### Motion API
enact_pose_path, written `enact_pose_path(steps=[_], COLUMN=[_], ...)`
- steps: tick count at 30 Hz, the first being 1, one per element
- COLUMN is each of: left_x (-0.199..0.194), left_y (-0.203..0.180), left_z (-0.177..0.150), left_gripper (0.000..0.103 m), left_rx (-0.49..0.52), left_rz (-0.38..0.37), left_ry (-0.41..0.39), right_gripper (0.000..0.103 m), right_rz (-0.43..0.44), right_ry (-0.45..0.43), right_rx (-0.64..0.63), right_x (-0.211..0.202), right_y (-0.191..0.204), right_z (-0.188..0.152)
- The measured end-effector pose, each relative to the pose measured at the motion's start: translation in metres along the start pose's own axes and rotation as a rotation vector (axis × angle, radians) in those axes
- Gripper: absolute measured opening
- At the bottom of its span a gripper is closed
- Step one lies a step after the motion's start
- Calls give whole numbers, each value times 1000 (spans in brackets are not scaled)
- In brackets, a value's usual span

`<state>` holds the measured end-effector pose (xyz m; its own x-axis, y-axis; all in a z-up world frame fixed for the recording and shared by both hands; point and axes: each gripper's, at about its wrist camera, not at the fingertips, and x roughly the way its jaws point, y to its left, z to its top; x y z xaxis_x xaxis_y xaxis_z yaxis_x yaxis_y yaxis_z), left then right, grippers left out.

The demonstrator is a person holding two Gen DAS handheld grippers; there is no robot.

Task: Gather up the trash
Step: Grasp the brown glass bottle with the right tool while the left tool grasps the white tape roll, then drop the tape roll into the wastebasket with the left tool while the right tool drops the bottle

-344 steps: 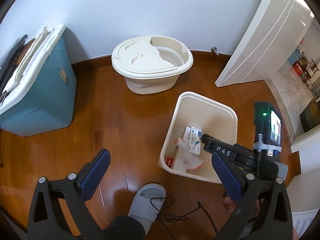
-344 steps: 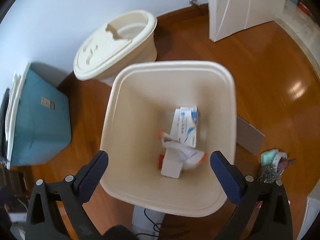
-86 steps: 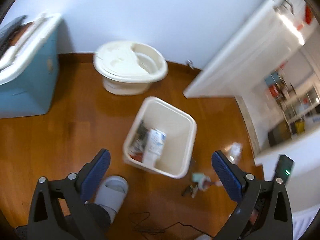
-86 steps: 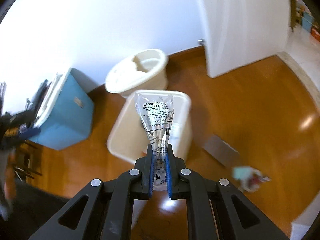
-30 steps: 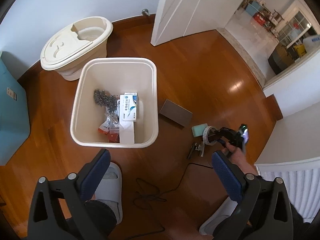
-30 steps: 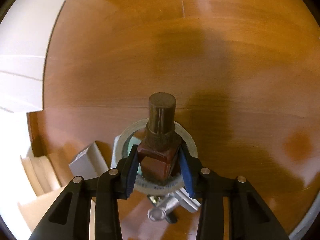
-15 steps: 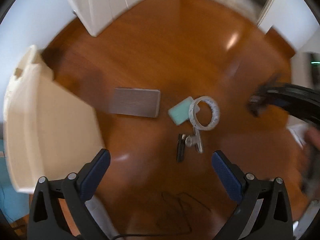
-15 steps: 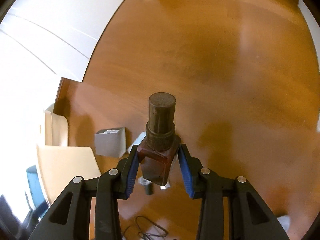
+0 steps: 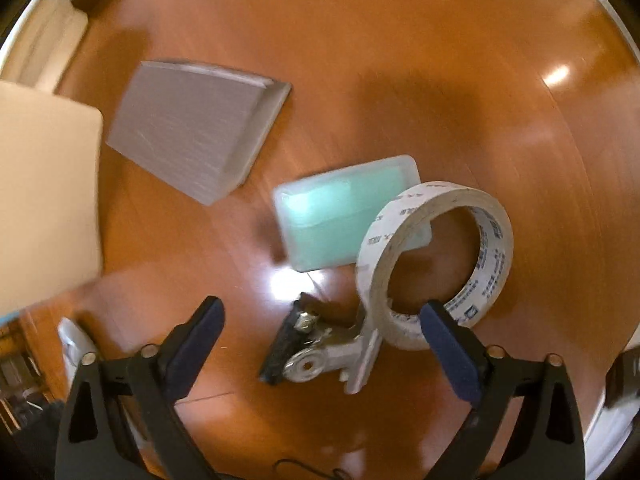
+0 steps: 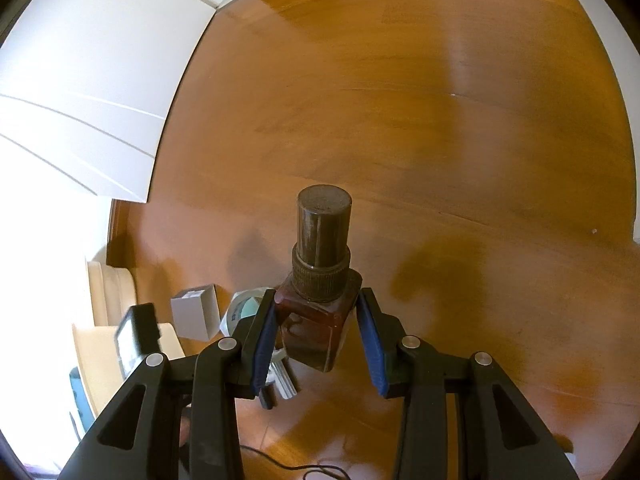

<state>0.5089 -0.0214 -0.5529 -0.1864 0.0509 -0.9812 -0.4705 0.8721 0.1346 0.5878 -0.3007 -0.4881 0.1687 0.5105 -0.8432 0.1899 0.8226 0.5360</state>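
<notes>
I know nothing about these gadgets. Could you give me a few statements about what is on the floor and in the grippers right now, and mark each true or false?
1. The right gripper holds a brown bottle. True.
2. The left gripper grips the tape roll. False: it is open, holding nothing.
3. The tape roll overlaps the green box. True.
4. The bottle's cap is missing. False: a dark cap is on.
5. The grey box is inside the bin. False: it lies on the floor beside it.
</notes>
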Motion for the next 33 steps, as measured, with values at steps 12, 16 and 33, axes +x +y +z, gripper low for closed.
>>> enact_pose_path(steps=[12,16,33], left_x=[-18,-80,-249], left_y=[14,59,393], left_z=[-18,-36,-48], left_gripper=[8,8,12], left_rx=[29,25,-265], left_rz=[-195,-307,-195], left_ry=[-22,-96,-327], right_gripper=[41,41,41], right_rz=[-4,-20,117], right_ry=[-14,-22,-81], right_rx=[-7,-61,-314], right_x=[-13,-34,-183], right_y=[0,25,244], right_z=[1,-3,-110])
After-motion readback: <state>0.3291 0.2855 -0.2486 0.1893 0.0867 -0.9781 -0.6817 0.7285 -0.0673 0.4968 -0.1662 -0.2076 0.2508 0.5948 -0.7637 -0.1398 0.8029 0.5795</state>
